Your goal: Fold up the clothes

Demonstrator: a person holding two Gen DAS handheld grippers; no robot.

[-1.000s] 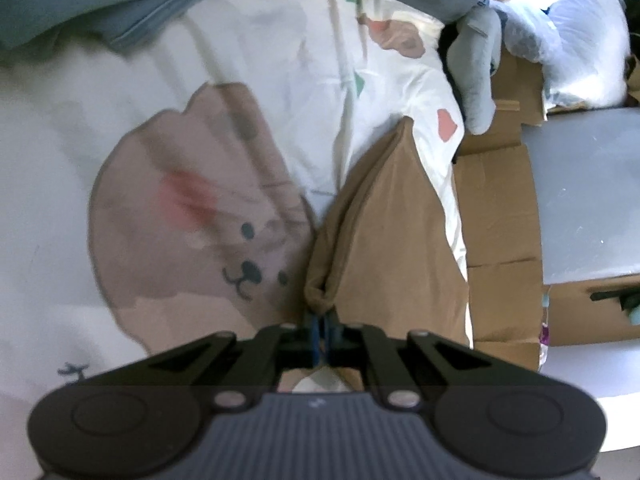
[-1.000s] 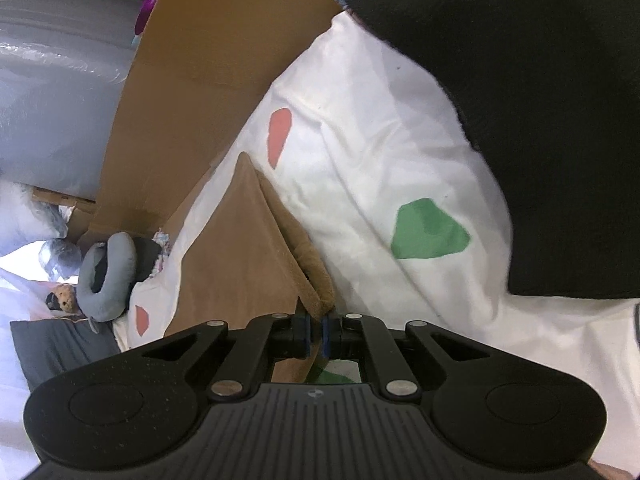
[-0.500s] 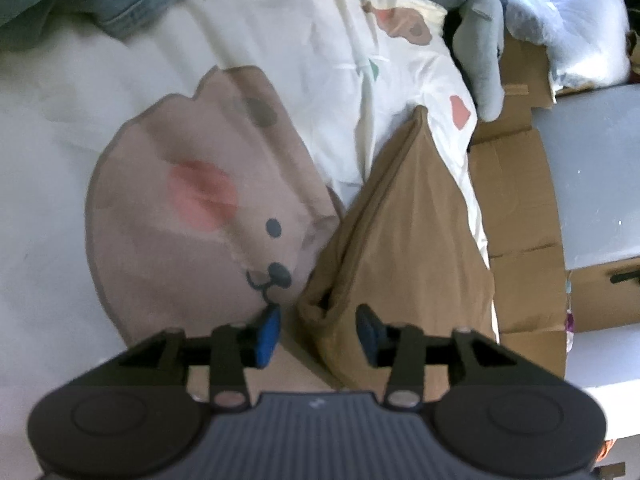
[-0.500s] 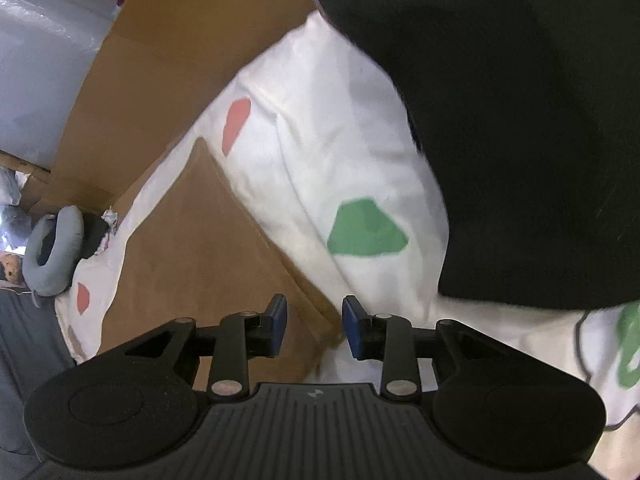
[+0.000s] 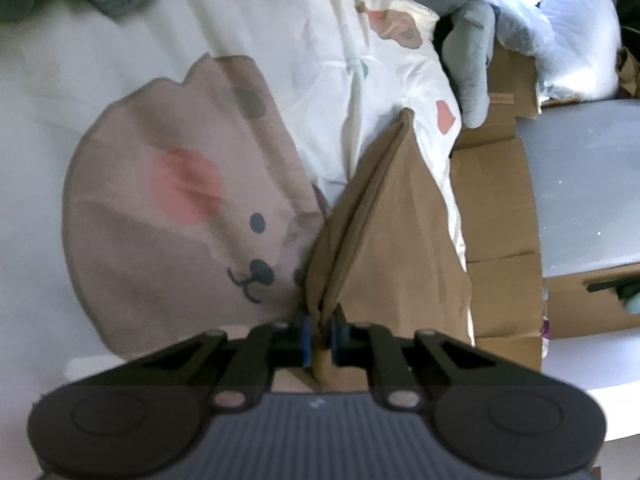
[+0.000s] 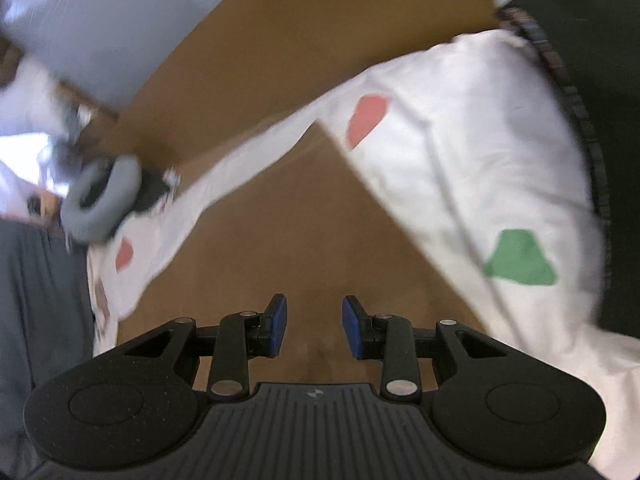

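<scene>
Right gripper (image 6: 314, 326): blue pads parted, nothing pinched between them.
Brown garment (image 6: 320, 220): flat beneath the jaws, tapering to a point.
White sheet (image 6: 460, 152): red and green patches, around the garment.
Grey neck pillow (image 6: 102, 200): far left, blurred.

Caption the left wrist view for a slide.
Left gripper pinching a fold of the brown garment beside the bear-print sheet.

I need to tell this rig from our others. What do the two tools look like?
Both look alike. The left tool and the right tool each have a wide black body with a ribbed dark grey centre, a round disc at each end, black link arms with silver pins, and blue pads on the fingertips. No cables, hands or sleeves show.
</scene>
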